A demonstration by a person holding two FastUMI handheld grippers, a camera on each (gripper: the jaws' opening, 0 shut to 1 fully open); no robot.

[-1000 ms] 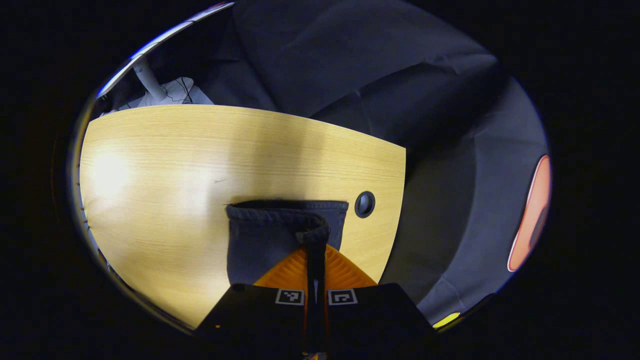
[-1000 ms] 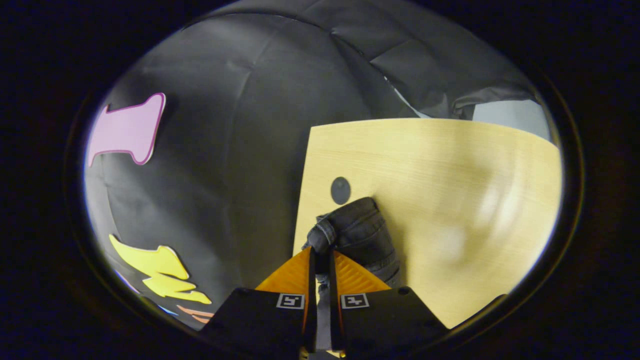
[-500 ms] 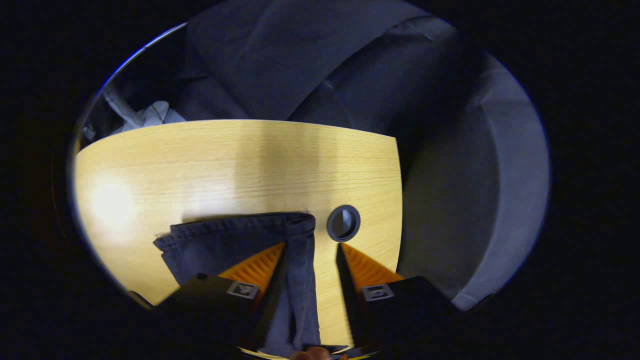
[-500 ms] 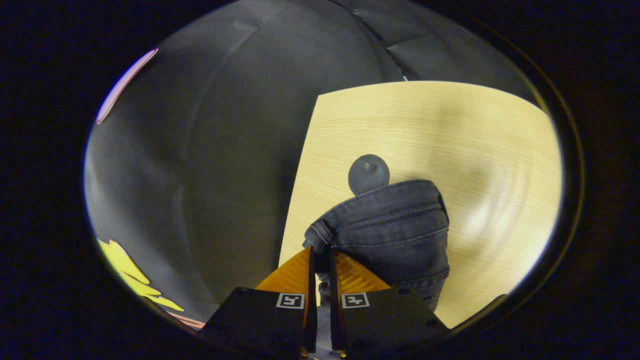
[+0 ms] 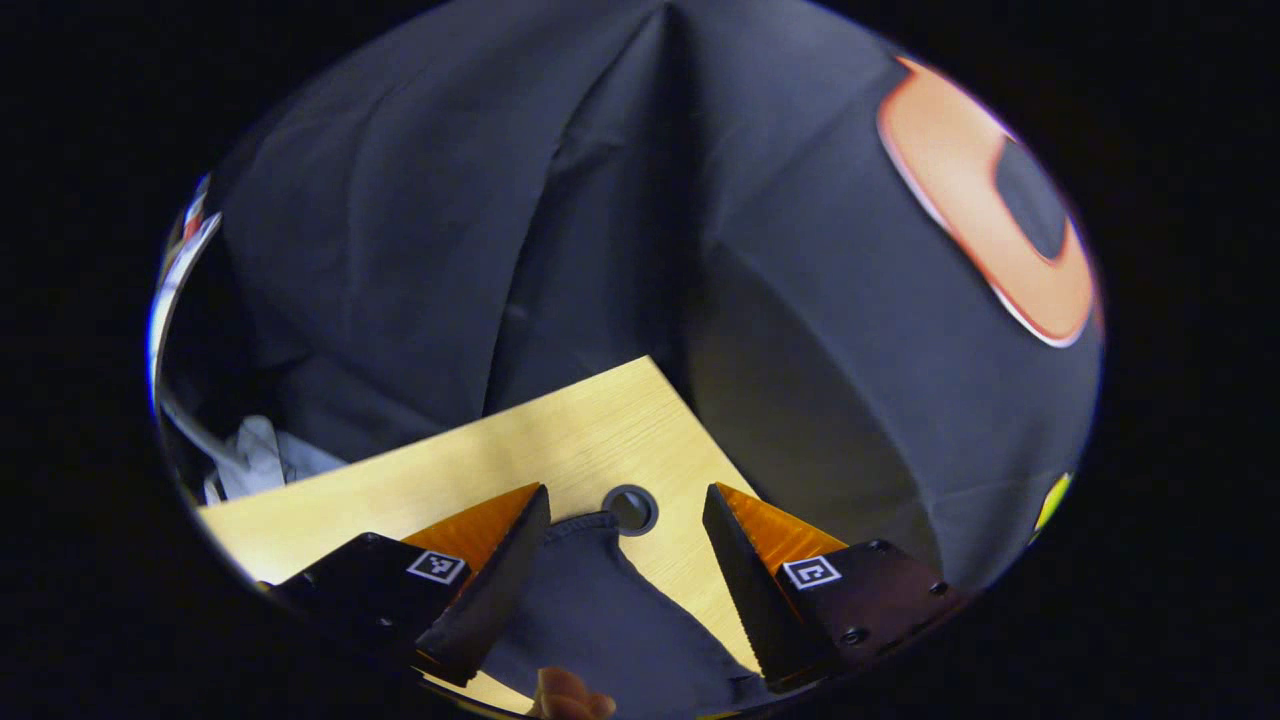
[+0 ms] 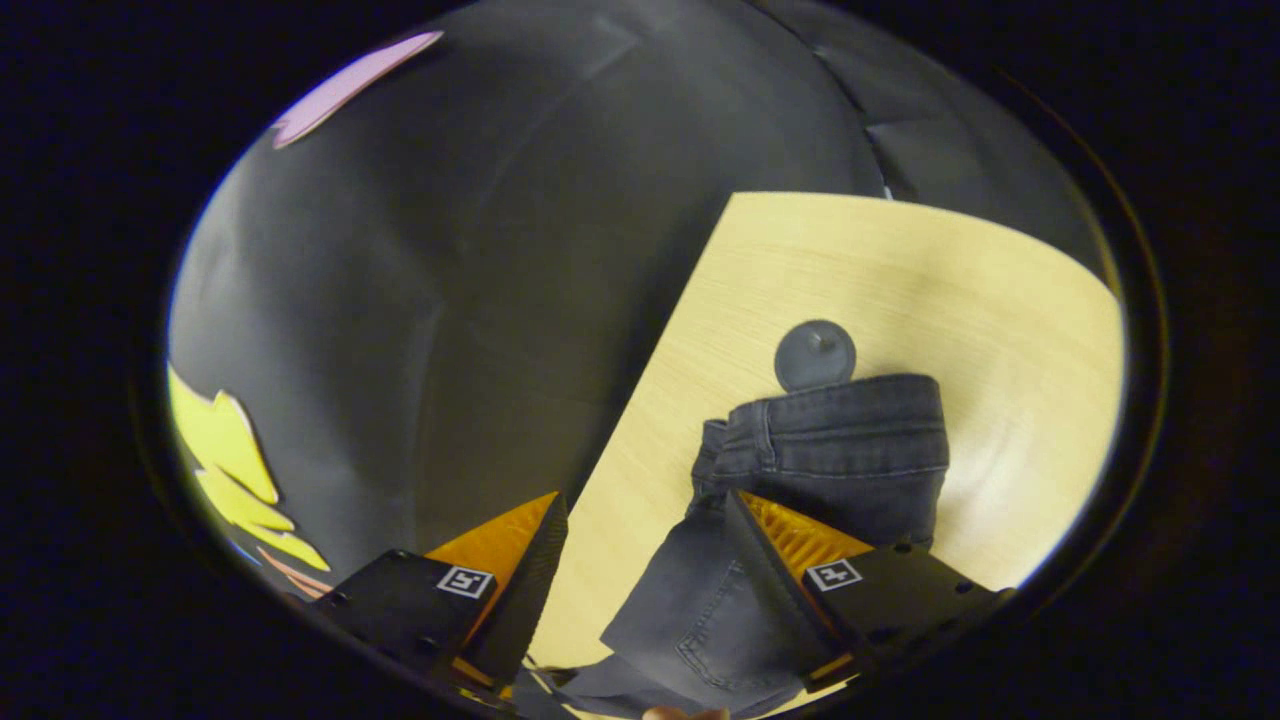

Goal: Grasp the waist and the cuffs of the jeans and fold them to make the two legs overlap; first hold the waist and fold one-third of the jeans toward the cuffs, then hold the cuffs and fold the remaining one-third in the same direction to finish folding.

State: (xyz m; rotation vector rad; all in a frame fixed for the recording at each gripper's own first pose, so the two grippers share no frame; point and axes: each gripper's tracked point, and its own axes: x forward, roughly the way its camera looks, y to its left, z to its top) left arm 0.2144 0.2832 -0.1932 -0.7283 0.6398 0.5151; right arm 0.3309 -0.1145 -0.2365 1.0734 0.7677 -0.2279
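my left gripper [image 5: 625, 540] has let go now, fingers spread wide with the dark jeans [image 5: 610, 625] lying loose between them; a second ago they pinched the cuff. the right gripper [image 6: 645, 545] has released too, jaws wide, after clamping the waist half a second back. the jeans [image 6: 830, 450] lie folded by the table [image 6: 960, 290] corner, the waistband touching the round grommet [image 6: 815, 355] near the edge.

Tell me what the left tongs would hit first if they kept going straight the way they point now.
Probably the jeans, which lie on the table between the open fingers of the left tongs. Just past the denim edge sits the round cable hole. Depth is unclear.
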